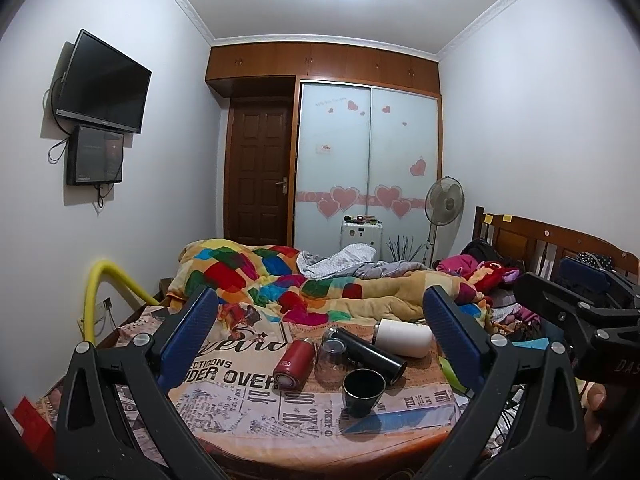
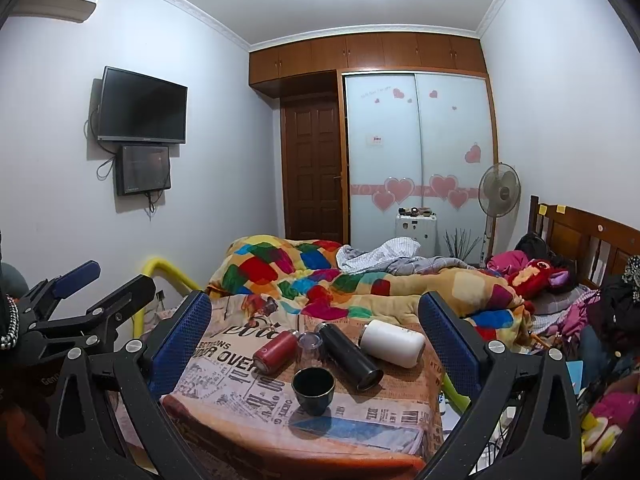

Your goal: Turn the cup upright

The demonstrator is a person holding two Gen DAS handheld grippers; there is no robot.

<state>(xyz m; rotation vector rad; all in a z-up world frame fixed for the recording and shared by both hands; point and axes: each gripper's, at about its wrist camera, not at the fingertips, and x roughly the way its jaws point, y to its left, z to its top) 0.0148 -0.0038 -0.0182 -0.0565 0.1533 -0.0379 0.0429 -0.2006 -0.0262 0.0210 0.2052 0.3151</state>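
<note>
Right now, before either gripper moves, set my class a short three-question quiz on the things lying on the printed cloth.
1. True or false: the dark cup stands with its mouth up.
2. Which lies between the red bottle and the white bottle? A. black flask B. fan C. television
3. Fill in: the left gripper and right gripper both have their fingers ____.
Key: 1 true; 2 A; 3 open.

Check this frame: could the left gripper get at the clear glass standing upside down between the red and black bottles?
Probably, but tightly. The left gripper is open and empty, yet the glass sits close between the red bottle and black bottle, with the black cup in front.
</note>
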